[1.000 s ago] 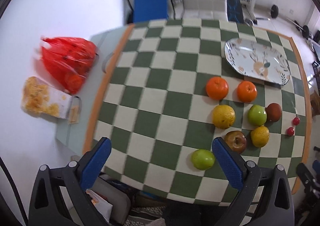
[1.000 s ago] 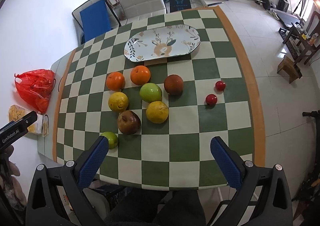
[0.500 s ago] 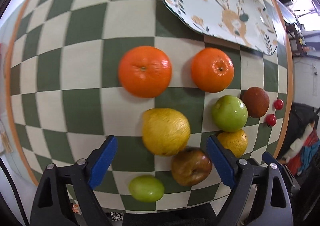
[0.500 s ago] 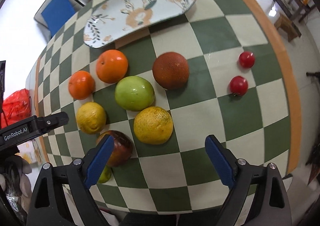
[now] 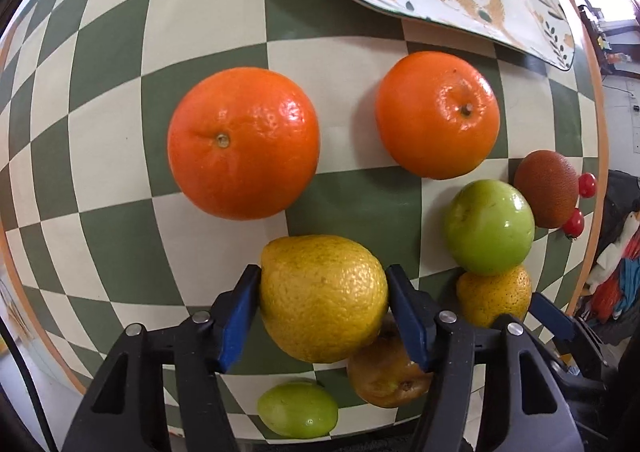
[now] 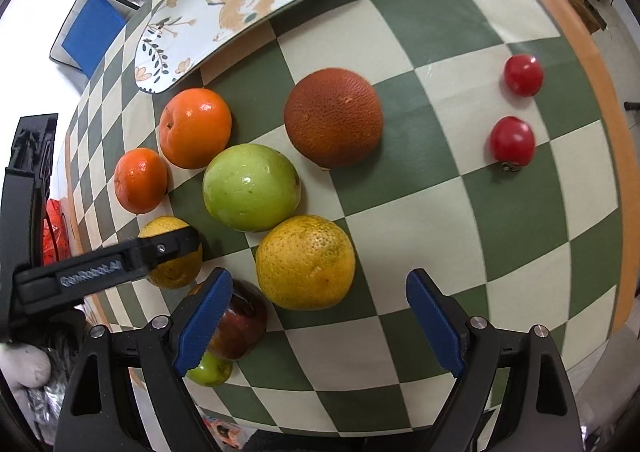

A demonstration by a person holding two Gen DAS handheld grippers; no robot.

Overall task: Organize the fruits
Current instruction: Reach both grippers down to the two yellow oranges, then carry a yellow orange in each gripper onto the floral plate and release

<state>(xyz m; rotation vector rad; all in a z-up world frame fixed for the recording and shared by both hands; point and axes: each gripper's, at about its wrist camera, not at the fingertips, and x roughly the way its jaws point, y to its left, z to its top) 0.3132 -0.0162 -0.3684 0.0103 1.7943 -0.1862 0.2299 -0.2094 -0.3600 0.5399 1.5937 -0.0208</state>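
On the checked bench (image 5: 120, 156), the left gripper (image 5: 323, 302) is closing around a yellow citrus (image 5: 322, 298), pads at its widest sides; firm, round, likely to roll. The right gripper (image 6: 316, 322) hangs open just short of another yellow orange (image 6: 305, 262).

both grippers have dropped from high over the checkered table (image 5: 100, 64) to just above the fruit. my left gripper (image 5: 322, 308), wide apart a second ago, is closing around the yellow citrus (image 5: 320, 298), blue pads at its sides. my right gripper (image 6: 320, 322) has narrowed slightly and now hangs near the other yellow citrus (image 6: 305, 262), at its 12 o'clock, pads off it.
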